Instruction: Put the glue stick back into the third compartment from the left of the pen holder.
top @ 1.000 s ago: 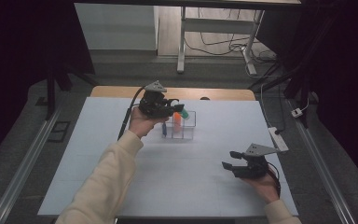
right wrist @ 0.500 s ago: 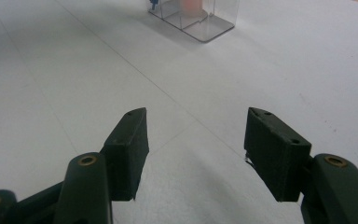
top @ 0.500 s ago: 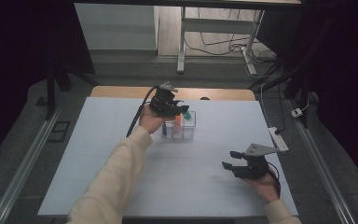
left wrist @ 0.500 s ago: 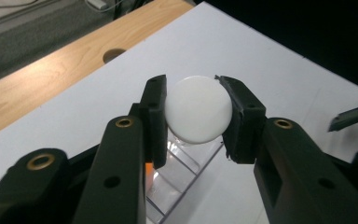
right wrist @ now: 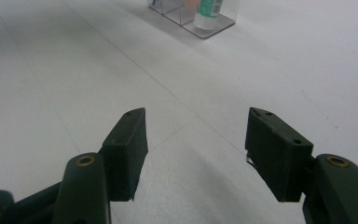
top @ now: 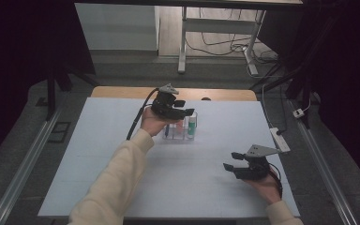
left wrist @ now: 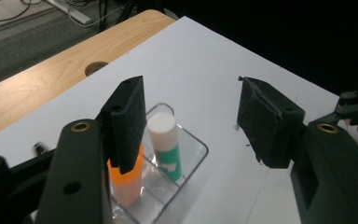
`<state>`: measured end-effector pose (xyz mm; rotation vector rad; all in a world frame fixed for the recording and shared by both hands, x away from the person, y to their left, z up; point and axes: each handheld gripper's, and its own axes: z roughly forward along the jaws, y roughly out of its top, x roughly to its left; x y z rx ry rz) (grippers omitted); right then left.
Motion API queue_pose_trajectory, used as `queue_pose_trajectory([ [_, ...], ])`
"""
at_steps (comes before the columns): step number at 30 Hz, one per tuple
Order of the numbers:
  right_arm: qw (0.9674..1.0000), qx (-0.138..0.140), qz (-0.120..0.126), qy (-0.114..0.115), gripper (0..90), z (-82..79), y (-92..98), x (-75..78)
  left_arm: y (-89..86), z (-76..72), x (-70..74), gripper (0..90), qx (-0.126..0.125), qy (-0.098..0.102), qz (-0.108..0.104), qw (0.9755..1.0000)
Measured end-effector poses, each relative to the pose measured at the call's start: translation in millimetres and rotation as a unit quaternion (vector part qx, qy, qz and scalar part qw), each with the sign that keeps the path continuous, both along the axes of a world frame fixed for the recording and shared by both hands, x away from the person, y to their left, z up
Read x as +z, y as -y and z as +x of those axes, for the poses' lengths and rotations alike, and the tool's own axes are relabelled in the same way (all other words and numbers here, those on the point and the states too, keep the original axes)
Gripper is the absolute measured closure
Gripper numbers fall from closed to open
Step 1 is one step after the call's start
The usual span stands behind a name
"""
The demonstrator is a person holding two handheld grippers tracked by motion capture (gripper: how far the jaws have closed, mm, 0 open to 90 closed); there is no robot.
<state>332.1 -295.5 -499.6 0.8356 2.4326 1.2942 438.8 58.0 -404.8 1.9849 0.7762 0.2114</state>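
Glue stick standing upright in a clear tray toward the far edge of the desk — green label, white cap, right beside an orange stick in the neighbouring compartment. Hovering just above the tray, left tongs, jaws having just been opening and gaping now with nothing between them. Resting low near the desk's near right corner, well apart from the tray — right tongs, likewise spread wide and gripping nothing.
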Motion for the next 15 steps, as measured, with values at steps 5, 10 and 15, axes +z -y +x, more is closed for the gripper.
queue_pose_trajectory([
  [5, 1.0, -0.001, -0.003, -0.002, 38.5, 0.2, 0.3, -0.5, -9.8, -15.7, -3.6, 41.4, -0.005, 0.003, -0.008, 1.0],
  [10, 1.0, -0.002, -0.001, -0.003, 38.4, 0.5, 1.1, -0.7, -16.9, -32.2, -7.9, 41.5, -0.011, 0.012, -0.005, 0.9999],
  [15, 1.0, 0.0, -0.001, -0.004, 38.2, 0.3, 0.7, -0.9, -23.6, -47.9, -13.7, 39.5, -0.006, 0.026, 0.015, 0.9995],
])
